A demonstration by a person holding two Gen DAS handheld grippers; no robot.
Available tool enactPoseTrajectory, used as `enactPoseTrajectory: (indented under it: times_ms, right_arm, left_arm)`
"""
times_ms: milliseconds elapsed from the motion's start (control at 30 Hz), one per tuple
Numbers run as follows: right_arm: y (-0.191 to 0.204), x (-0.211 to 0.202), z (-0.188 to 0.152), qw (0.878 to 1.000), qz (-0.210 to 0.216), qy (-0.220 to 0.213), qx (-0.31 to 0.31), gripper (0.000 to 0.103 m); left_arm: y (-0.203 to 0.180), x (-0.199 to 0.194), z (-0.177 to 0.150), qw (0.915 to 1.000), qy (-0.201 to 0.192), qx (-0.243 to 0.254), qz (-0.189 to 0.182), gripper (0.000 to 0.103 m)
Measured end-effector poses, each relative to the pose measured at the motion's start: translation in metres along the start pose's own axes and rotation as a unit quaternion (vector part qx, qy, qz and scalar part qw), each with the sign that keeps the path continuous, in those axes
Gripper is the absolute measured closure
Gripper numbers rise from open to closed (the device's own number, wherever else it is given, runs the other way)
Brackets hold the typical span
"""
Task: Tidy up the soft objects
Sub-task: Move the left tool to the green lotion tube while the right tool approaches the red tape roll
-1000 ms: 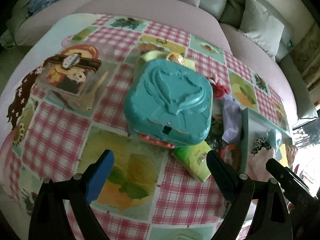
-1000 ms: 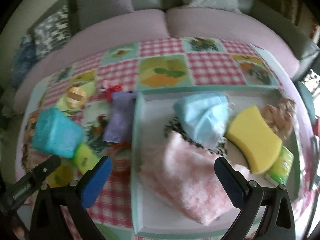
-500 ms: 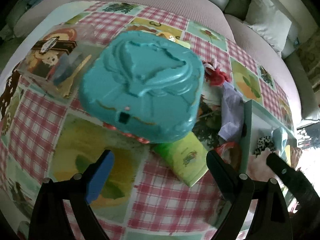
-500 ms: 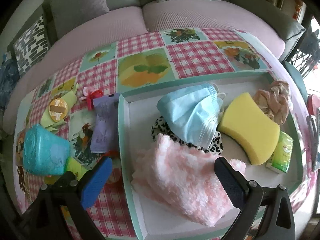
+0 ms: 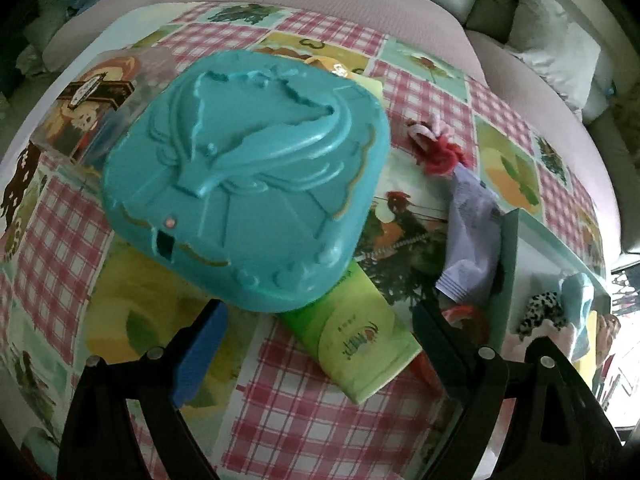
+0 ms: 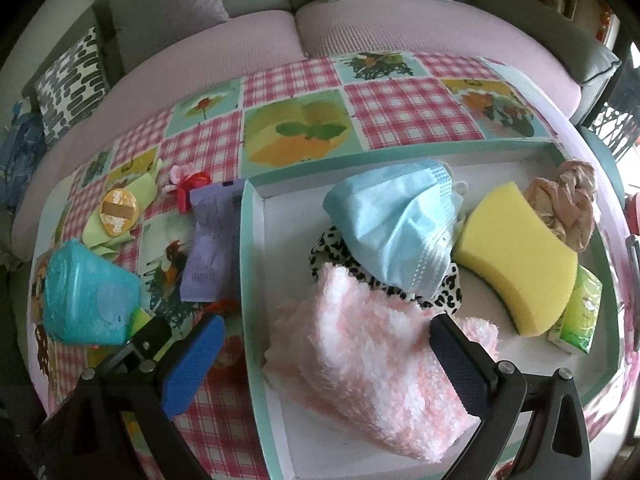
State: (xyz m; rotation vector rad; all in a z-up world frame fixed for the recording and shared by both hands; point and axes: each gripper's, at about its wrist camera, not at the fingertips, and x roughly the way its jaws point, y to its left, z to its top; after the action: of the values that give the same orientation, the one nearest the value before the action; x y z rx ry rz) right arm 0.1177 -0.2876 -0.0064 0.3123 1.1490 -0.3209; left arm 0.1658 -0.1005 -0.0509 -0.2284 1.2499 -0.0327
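A teal-rimmed white tray (image 6: 256, 264) holds a pink fluffy cloth (image 6: 372, 364), a blue face mask (image 6: 396, 228), a leopard-print item (image 6: 444, 288), a yellow sponge (image 6: 520, 256), a beige scrunchie (image 6: 564, 204) and a green tissue pack (image 6: 580, 308). My right gripper (image 6: 324, 364) is open, just above the pink cloth. My left gripper (image 5: 320, 348) is open and empty, close over a teal plastic case (image 5: 248, 168) and a green tube (image 5: 356, 336). A lilac packet (image 5: 472, 232) and a red-pink hair tie (image 5: 436, 152) lie left of the tray.
A green cloth with a round yellow item (image 6: 120, 208) lies at the far left. A clear box (image 5: 92, 112) stands behind the teal case. A red ring (image 5: 468, 320) lies by the tray's edge. A sofa with cushions (image 6: 280, 28) runs behind the checked tablecloth (image 6: 412, 116).
My left gripper has moved forward and down toward the teal case, which now looms larger. My right gripper has shifted slightly over the tray. Both stay open.
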Motion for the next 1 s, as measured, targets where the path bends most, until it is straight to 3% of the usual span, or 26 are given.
enactPoseTrajectory:
  times_ms: [333, 467, 1000]
  right_arm:
    - [-0.003, 0.001, -0.002, 1.0, 0.012, 0.003, 0.005, 0.0]
    - [-0.003, -0.001, -0.001, 1.0, 0.013, 0.0, 0.007, 0.0]
    - [-0.002, -0.02, -0.001, 0.999, 0.019, -0.033, -0.012, 0.0]
  left_arm:
    - [0.0, 0.005, 0.002, 0.9997, 0.007, -0.003, -0.023, 0.023]
    - [0.003, 0.002, 0.001, 0.9993, 0.008, -0.002, -0.037, 0.034]
    - [0.013, -0.003, -0.005, 0.9988, 0.01, 0.016, -0.045, 0.036]
